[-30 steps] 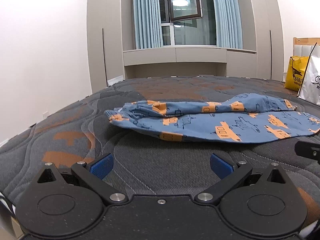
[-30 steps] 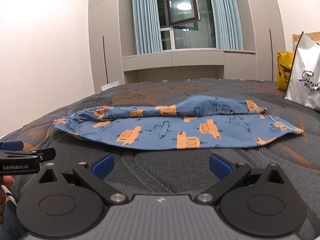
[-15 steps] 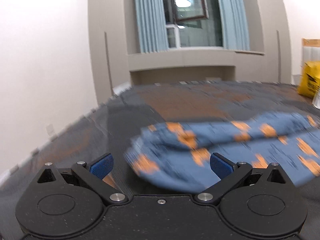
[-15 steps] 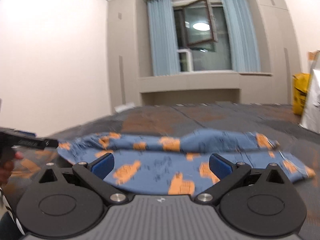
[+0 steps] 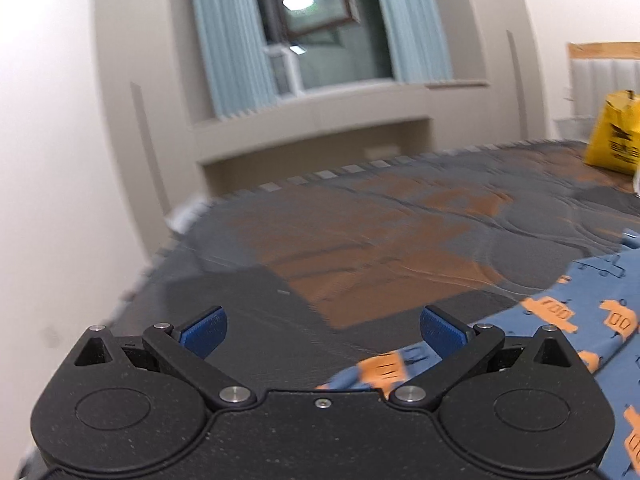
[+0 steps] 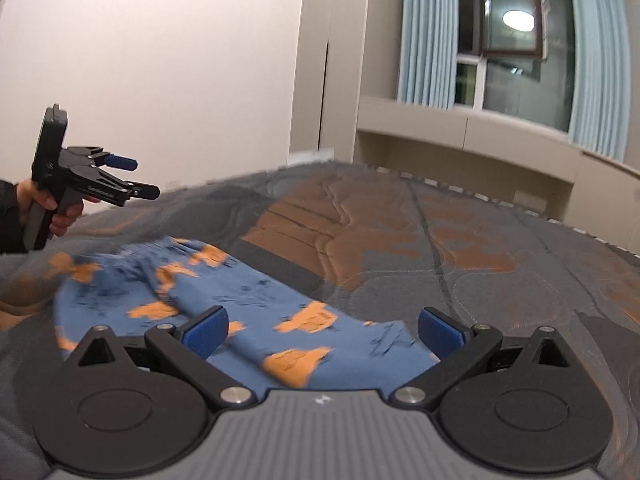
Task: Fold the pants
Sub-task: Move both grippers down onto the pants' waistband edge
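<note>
Blue cotton pants printed with orange vehicles lie flat on the grey and orange quilted mattress, near its front edge, and they are what I am here for. My right gripper hangs just above them with its jaws spread wide, the blue pads on either side of the cloth below and pinching nothing. The gathered end of the pants points toward the mattress's left edge, though motion blur smears the print there.

My left gripper is out over the left part of the mattress, jaws spread too and empty. In the left wrist view the pants reach in from the right and pass under my right-hand pad; I cannot tell whether that pad touches the cloth. In the right wrist view the same gripper shows at the far left, held in a bare hand above the mattress, clear of the pants.

A yellow printed bag stands at the mattress's far right corner. Pale blue curtains flank a half-open window behind the far edge.
</note>
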Available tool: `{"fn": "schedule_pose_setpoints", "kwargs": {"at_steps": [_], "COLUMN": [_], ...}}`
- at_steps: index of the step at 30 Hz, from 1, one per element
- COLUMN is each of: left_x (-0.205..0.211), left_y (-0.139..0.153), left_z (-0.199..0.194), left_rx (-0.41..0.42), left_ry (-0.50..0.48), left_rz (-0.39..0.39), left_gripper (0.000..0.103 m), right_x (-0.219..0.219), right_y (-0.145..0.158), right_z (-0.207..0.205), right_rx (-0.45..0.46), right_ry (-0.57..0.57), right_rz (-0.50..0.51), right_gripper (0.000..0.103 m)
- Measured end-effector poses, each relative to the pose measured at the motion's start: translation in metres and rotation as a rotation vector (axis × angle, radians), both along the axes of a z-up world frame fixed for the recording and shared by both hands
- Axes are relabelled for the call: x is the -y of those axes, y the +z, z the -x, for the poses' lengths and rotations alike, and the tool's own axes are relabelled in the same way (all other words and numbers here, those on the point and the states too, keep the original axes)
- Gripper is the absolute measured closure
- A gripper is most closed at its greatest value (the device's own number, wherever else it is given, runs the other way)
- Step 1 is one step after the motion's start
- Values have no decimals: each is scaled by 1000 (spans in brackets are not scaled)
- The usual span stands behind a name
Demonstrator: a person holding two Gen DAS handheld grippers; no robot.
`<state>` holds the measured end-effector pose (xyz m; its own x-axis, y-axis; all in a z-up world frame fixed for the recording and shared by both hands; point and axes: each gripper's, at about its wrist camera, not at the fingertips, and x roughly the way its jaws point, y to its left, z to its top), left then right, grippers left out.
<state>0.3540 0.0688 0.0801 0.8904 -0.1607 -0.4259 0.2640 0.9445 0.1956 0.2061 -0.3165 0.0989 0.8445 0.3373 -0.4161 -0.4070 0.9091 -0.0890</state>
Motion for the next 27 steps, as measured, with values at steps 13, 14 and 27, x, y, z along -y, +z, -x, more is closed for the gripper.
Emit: {"fn": "schedule_pose_setpoints", "kwargs": {"at_steps": [13, 14, 27], "left_x": [33, 32, 18], "left_y": [-71, -72, -87], "left_z": [-103, -105, -119], "left_rx": [-261, -276, -438], "left_ry": [-207, -208, -188], "left_rz": [-147, -156, -121], "left_gripper": [1, 1, 72], "right_x": [28, 20, -3], "right_y": [-39, -44, -77], "right_z": [-181, -187, -203], "right_rx": [-342, -366, -445], "right_ry": [21, 48, 87], "right_rz": [36, 70, 152], "right_gripper": [14, 17, 84]}}
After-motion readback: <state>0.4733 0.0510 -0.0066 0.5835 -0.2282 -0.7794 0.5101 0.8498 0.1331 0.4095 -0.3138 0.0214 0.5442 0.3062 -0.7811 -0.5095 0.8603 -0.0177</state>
